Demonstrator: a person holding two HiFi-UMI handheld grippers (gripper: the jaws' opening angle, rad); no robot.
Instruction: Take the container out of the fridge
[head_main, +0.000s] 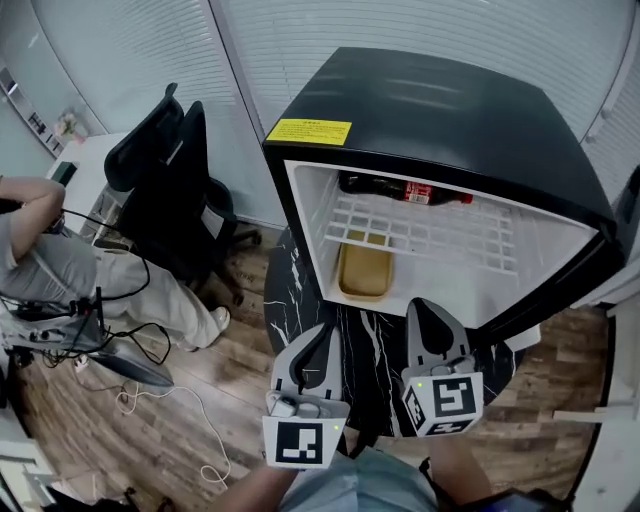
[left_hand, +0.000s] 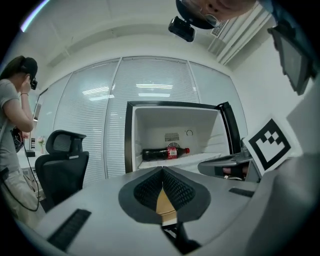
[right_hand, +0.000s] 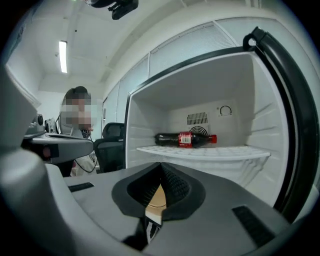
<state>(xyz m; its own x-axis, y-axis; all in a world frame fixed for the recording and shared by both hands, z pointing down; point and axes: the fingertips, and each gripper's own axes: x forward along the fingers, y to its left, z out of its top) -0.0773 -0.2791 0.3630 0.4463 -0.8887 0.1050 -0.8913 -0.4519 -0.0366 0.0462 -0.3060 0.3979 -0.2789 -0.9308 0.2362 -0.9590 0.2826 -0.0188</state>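
Note:
The black mini fridge (head_main: 450, 110) stands open, showing its white inside. A tan container (head_main: 365, 268) lies on the fridge floor under the wire shelf (head_main: 430, 228). It shows as a tan patch (left_hand: 165, 202) below the left jaws and again as a tan patch (right_hand: 157, 199) below the right jaws. My left gripper (head_main: 322, 338) and right gripper (head_main: 425, 312) hover side by side just outside the opening, both shut and holding nothing. In their own views, the left gripper (left_hand: 163, 172) and the right gripper (right_hand: 161, 167) have their pads meeting at the tip.
A cola bottle (head_main: 405, 190) lies on the shelf at the back. The fridge rests on a dark marbled table (head_main: 300, 300). To the left are a black office chair (head_main: 165, 170), a seated person (head_main: 60, 270) and cables (head_main: 170, 400) on the wood floor.

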